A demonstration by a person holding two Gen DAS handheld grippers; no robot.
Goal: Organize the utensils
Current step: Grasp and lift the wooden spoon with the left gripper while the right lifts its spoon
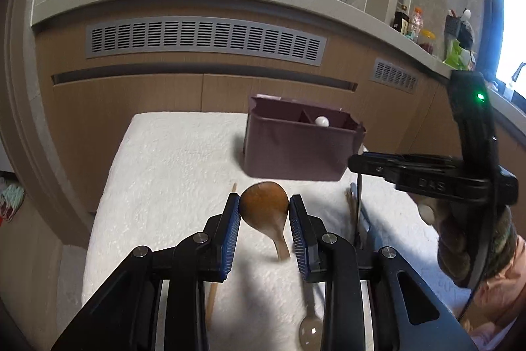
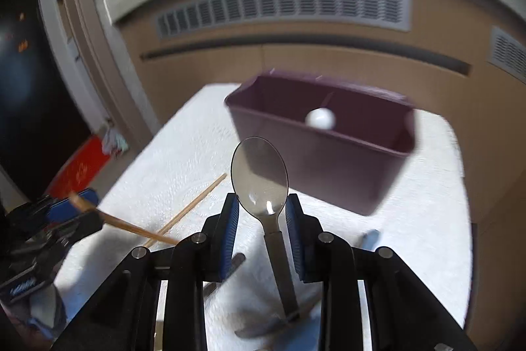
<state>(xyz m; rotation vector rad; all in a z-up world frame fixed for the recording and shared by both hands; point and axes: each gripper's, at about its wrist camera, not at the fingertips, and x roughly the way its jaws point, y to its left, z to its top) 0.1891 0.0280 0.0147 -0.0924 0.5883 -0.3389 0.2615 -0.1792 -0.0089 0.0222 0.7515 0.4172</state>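
Note:
My left gripper (image 1: pixel 263 203) is shut on the bowl of a wooden spoon (image 1: pixel 263 209), which hangs handle-down above the white towel (image 1: pixel 164 170). My right gripper (image 2: pixel 261 203) is shut on a metal spoon (image 2: pixel 259 173), its pads pressing at the base of the upturned bowl. A dark purple utensil holder (image 1: pixel 296 150) stands at the towel's far side, ahead of both grippers, with a white ball-tipped item (image 1: pixel 321 121) in one compartment. From the right wrist, the holder (image 2: pixel 328 160) lies just beyond the spoon. The left gripper (image 2: pixel 75 203) appears at the left there, the wooden handle (image 2: pixel 131 227) sticking out of it.
A chopstick (image 2: pixel 194 206) lies on the towel, and a blue-handled utensil (image 1: pixel 366 219) and another spoon (image 1: pixel 310 331) lie near its front. Wooden cabinets with grey vents (image 1: pixel 203 38) rise behind. Bottles (image 1: pixel 417 25) stand on the counter. A person's sleeve (image 1: pixel 476 245) is at the right.

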